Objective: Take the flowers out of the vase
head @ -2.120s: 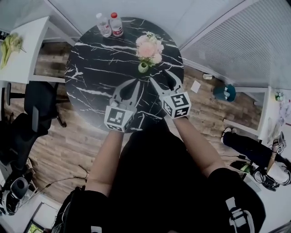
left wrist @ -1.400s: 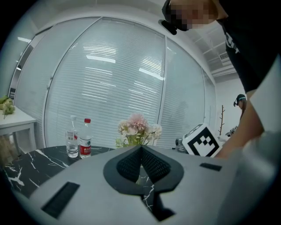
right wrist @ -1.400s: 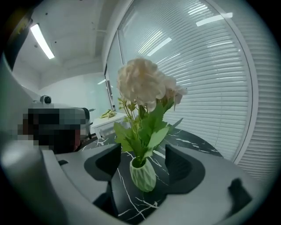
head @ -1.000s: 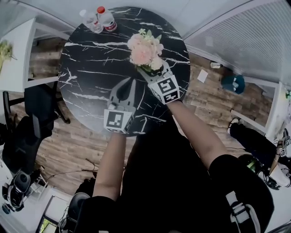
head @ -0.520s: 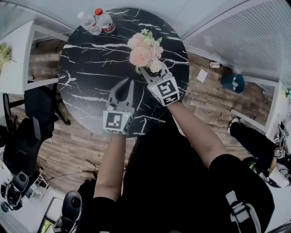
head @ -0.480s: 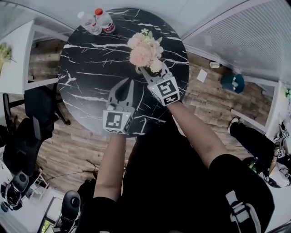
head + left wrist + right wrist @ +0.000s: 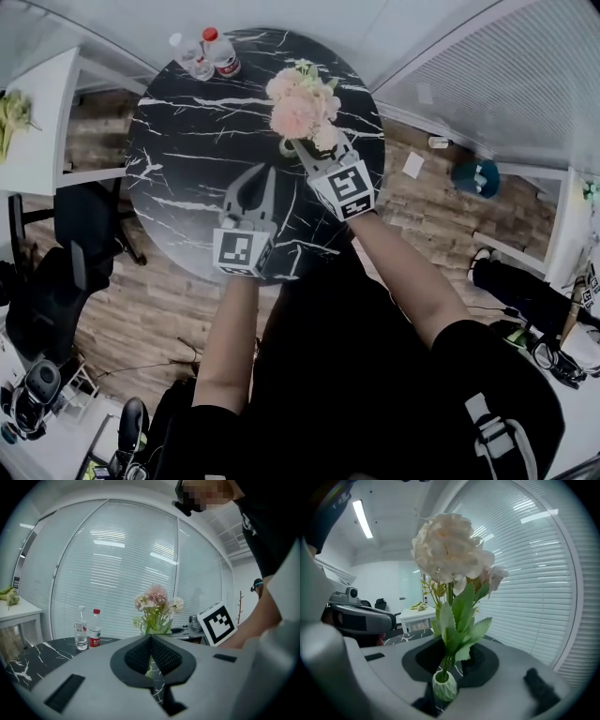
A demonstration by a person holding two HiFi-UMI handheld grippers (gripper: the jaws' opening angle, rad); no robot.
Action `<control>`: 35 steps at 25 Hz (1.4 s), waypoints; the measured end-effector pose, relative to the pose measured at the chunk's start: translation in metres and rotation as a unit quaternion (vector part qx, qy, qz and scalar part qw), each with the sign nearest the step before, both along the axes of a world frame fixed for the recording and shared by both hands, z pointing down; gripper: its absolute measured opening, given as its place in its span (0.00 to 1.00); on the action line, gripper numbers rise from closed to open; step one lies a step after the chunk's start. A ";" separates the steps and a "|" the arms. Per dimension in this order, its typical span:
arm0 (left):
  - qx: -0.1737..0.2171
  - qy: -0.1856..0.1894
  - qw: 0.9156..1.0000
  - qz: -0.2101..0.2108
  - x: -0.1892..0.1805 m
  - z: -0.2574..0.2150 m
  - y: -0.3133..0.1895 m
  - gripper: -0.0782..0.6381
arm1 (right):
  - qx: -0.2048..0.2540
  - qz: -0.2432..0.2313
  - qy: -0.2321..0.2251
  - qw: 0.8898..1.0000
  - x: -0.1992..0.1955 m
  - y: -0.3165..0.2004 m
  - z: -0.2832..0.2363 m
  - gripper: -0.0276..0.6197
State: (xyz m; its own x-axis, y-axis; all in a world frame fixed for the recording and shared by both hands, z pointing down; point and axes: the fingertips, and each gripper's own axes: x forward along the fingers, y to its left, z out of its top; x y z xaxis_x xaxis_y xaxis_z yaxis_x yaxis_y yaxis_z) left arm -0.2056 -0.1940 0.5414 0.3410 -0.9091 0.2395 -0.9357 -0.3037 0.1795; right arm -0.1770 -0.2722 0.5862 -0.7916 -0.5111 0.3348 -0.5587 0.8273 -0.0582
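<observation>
A bunch of pale pink flowers (image 7: 300, 98) stands in a small ribbed green vase (image 7: 289, 146) on the round black marble table (image 7: 187, 169). My right gripper (image 7: 315, 142) has just closed and is shut on the green stems (image 7: 449, 660) right above the vase (image 7: 444, 686). The stems' lower ends still reach into the vase's mouth. The blossoms (image 7: 447, 555) tower over the jaws. My left gripper (image 7: 267, 172) rests nearer the table's front, shut and empty. It points at the flowers (image 7: 157, 603) from a distance, and its view shows its tips (image 7: 151, 638) meeting.
Two water bottles (image 7: 190, 54) (image 7: 223, 52) stand at the table's far edge. A white desk (image 7: 37, 112) with a green bundle and a black office chair (image 7: 75, 234) are at the left. Window blinds (image 7: 506, 84) run along the right.
My right gripper went from the table's front to the flowers, closed on the stems and has risen a little with them. My left gripper stayed put.
</observation>
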 end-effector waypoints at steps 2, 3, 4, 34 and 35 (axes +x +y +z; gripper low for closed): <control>0.006 -0.003 1.000 0.000 0.000 -0.008 0.000 0.13 | 0.007 0.000 -0.001 1.000 0.001 0.000 -0.012 0.18; 0.009 -0.004 1.000 0.000 0.001 -0.013 0.001 0.13 | 0.010 0.000 -0.001 1.000 0.001 0.000 -0.018 0.18; 0.013 -0.005 1.000 0.001 0.002 -0.018 0.001 0.13 | 0.014 0.001 -0.001 1.000 0.002 0.000 -0.025 0.18; 0.043 -0.015 0.995 0.085 0.079 -0.035 0.028 0.13 | -0.077 0.056 0.079 0.992 0.102 0.054 -0.017 0.18; 0.038 -0.015 0.995 0.089 0.084 -0.030 0.029 0.13 | -0.085 0.059 0.082 0.991 0.106 0.057 -0.010 0.18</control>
State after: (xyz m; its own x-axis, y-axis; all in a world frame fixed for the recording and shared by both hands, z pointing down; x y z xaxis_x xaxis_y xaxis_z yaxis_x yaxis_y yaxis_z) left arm -0.1220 -0.1648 0.5113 0.4924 -0.8506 0.1842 -0.8702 -0.4773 0.1223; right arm -0.0710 -0.2153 0.5766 -0.6565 -0.5225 0.5441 -0.6652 0.7411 -0.0910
